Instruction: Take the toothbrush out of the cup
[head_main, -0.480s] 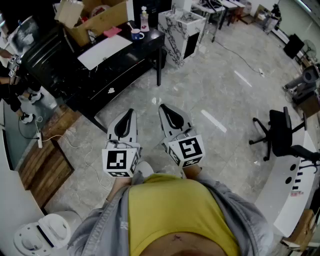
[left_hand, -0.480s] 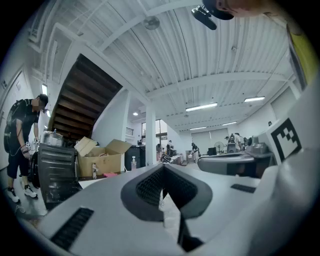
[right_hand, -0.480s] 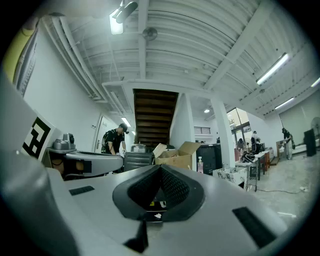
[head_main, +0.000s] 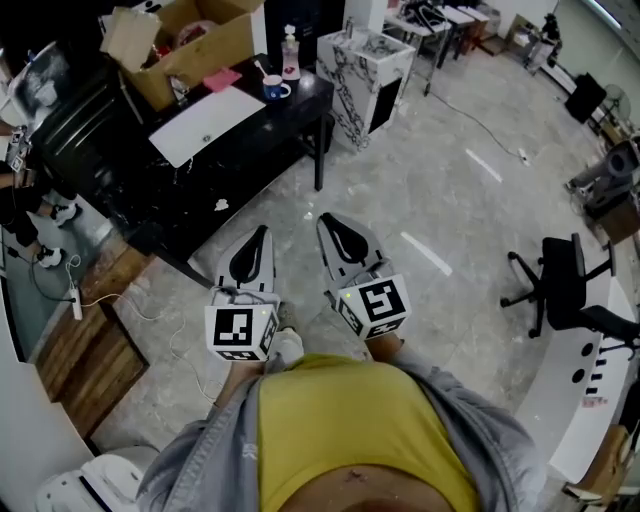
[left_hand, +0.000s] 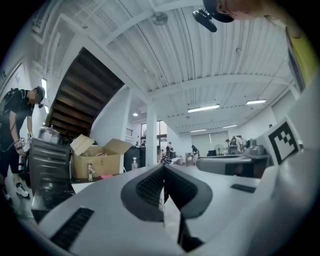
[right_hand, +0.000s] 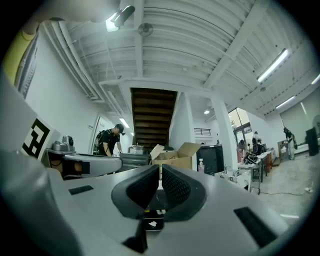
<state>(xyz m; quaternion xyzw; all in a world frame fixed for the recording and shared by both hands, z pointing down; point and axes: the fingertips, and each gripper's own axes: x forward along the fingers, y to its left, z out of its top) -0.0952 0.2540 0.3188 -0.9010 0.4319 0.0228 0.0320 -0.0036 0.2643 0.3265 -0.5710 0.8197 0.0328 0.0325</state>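
Note:
A blue cup (head_main: 274, 89) stands near the right end of the black table (head_main: 240, 140), far ahead of me, with a thin toothbrush (head_main: 262, 69) sticking out of it. My left gripper (head_main: 261, 233) and right gripper (head_main: 326, 217) are held level, side by side in front of my body, well short of the table. Both are shut and empty. In the left gripper view the jaws (left_hand: 163, 168) meet at their tips. In the right gripper view the gripper (right_hand: 160, 168) is shut as well. The cup is not visible in either gripper view.
On the table are an open cardboard box (head_main: 185, 35), a white board (head_main: 205, 125) and a pump bottle (head_main: 290, 45). A marbled white cabinet (head_main: 365, 65) stands beside it. A person (right_hand: 111, 142) works at the left. An office chair (head_main: 560, 285) and white counter (head_main: 590, 380) are to the right.
The table and cup sit slightly lower in the head view, so I have drawn a little closer. Both grippers stay shut and keep their place in front of me.

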